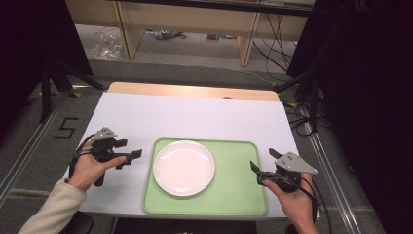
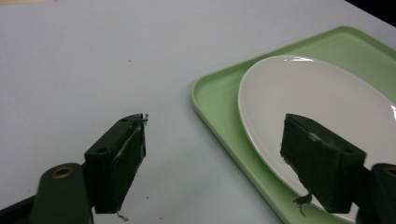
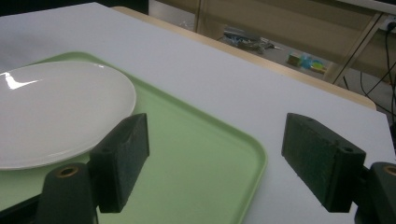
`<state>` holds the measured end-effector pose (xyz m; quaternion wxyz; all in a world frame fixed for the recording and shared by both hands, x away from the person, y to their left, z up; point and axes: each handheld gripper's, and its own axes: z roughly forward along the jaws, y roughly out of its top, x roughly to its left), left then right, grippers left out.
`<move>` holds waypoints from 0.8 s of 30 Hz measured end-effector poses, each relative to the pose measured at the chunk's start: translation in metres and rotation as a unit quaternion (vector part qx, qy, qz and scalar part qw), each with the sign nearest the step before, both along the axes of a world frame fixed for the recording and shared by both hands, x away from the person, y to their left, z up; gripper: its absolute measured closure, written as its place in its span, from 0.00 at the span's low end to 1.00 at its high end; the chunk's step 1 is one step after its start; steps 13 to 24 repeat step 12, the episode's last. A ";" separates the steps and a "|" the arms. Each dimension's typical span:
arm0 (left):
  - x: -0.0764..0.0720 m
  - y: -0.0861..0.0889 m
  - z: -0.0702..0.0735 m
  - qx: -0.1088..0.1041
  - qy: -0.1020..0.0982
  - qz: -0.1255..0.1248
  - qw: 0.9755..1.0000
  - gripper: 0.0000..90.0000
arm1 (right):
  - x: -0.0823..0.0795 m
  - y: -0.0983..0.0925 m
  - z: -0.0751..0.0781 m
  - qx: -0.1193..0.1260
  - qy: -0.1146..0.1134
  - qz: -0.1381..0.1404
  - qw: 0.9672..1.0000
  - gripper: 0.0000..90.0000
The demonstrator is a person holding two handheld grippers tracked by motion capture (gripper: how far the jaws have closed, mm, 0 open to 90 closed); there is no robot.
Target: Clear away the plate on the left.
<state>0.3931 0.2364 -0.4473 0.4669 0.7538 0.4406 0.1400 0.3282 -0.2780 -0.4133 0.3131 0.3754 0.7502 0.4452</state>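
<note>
Right now I hold a black two-jaw gripper in each hand over a white-covered table (image 1: 195, 114). A round white ceramic plate (image 1: 184, 167) lies flat in the left half of a light green rectangular plastic tray (image 1: 236, 178), which sits at the near edge of the table between my hands.

My left gripper (image 1: 130, 157) hovers just beside the tray's left edge, pointing toward the plate. Its jaws are spread wide with nothing between them. In the left gripper view, one jaw stands over bare table and the other over the plate's (image 2: 317, 107) near rim, without touching it.

My right gripper (image 1: 263, 168) is near the tray's right edge, jaws likewise released and empty. In the right gripper view, the plate (image 3: 56, 112) lies to the left, the tray's (image 3: 210, 163) bare green floor below the jaws.
</note>
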 end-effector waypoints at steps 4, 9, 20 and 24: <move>-0.007 0.005 -0.001 -0.017 -0.021 -0.009 1.000 0.19 | 0.001 -0.001 0.000 -0.002 -0.009 -0.001 1.000 0.27; -0.012 0.006 -0.001 -0.019 -0.042 -0.023 0.999 0.18 | 0.001 -0.001 0.000 -0.005 -0.006 0.000 1.000 0.27; -0.011 0.004 0.000 -0.018 -0.050 -0.028 0.998 0.17 | 0.002 -0.001 -0.001 -0.001 0.001 -0.001 1.000 0.27; -0.011 0.004 0.000 -0.018 -0.050 -0.028 0.998 0.17 | 0.002 -0.001 -0.001 -0.001 0.001 -0.001 1.000 0.27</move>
